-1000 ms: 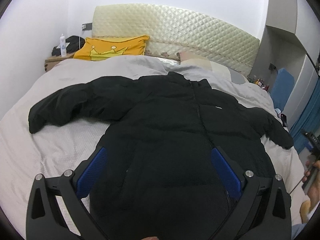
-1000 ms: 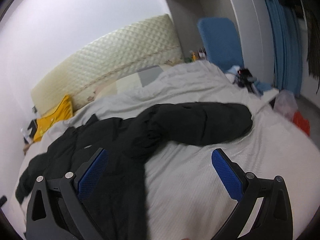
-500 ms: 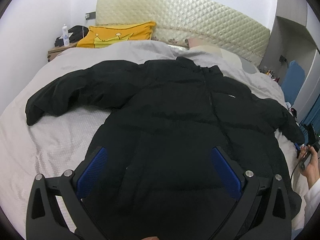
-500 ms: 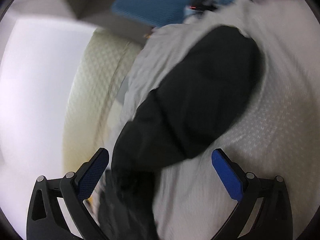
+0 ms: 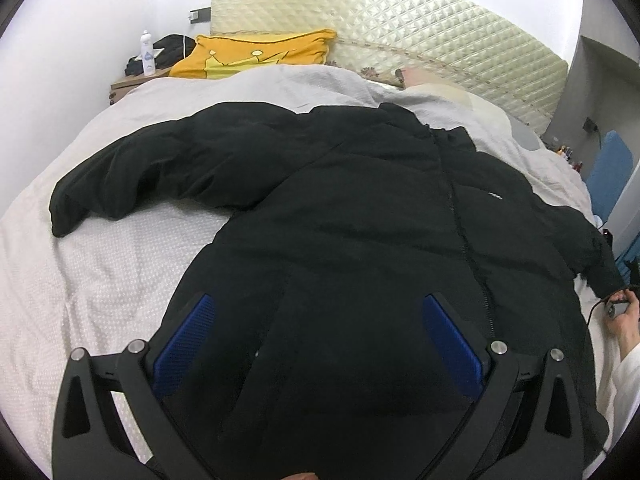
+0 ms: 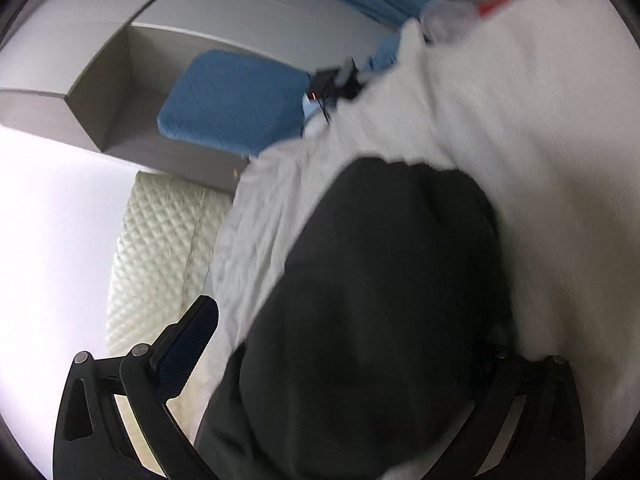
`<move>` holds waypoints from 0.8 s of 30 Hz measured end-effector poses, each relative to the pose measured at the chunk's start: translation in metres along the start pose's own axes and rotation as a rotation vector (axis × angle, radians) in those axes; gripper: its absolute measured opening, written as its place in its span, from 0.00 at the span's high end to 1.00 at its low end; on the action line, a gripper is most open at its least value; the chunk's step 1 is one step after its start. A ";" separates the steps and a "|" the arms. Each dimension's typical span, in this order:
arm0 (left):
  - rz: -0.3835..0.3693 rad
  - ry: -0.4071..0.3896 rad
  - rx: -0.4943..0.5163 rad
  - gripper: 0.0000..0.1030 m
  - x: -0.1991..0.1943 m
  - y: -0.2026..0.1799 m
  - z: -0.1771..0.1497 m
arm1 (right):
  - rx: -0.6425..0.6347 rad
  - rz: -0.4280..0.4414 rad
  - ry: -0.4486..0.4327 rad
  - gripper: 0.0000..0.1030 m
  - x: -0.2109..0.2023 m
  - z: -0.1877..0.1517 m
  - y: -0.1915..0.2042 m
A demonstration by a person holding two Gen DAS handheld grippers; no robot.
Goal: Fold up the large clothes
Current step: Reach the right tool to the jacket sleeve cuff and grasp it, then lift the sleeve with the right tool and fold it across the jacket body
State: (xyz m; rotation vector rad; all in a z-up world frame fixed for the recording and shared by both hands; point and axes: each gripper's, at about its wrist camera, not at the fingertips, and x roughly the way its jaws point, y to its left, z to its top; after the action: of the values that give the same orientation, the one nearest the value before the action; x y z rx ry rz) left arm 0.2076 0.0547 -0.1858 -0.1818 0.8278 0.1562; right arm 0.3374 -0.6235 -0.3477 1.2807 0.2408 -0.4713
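Two sleeves are spread wide from the jacket (image 5: pixel 360 240), laid face up on the bed (image 5: pixel 100 280), so the fold is judged barely begun. The right sleeve (image 6: pixel 380 300) is straddled by the right claw (image 6: pixel 352 336), spread and tilted; closing on the cuff is called for next. The left claw (image 5: pixel 316 344), spread too, is held over the hem, gripping nothing.

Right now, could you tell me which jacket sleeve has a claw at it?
The jacket's right-hand sleeve: the right claw straddles its cuff, while the left-hand sleeve lies alone.
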 end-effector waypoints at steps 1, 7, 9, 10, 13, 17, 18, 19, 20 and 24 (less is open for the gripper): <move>0.005 0.001 0.003 0.00 0.002 -0.001 0.000 | -0.020 -0.014 -0.004 0.07 0.005 0.000 -0.003; 0.045 0.018 0.051 0.00 0.018 -0.010 0.001 | -0.129 -0.038 0.049 0.70 0.027 0.028 -0.003; 0.052 0.021 0.064 0.00 0.020 -0.010 0.001 | -0.226 -0.043 0.039 0.79 0.020 0.041 0.012; 0.054 0.018 0.067 0.00 0.020 -0.009 0.002 | -0.255 -0.044 0.031 0.80 0.015 0.045 0.016; 0.059 0.008 0.072 0.00 0.017 -0.005 0.003 | -0.330 -0.047 -0.002 0.85 -0.004 0.062 0.038; 0.051 -0.010 0.073 0.00 0.008 -0.001 0.003 | -0.409 -0.050 -0.027 0.87 -0.025 0.075 0.070; 0.052 -0.015 0.080 0.00 0.005 0.000 0.004 | -0.431 -0.045 -0.036 0.87 -0.031 0.076 0.081; 0.054 -0.022 0.085 0.00 0.003 0.000 0.004 | -0.459 -0.047 -0.041 0.87 -0.037 0.075 0.092; 0.056 -0.033 0.092 0.00 0.000 0.000 0.004 | -0.484 -0.048 -0.046 0.87 -0.042 0.073 0.104; 0.062 -0.075 0.118 0.00 -0.014 0.003 0.005 | -0.557 -0.017 -0.056 0.86 -0.068 0.059 0.156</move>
State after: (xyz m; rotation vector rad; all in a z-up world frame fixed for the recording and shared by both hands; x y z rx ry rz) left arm 0.2009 0.0580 -0.1725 -0.0391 0.7657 0.1712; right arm 0.3453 -0.6338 -0.1684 0.7215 0.3100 -0.4158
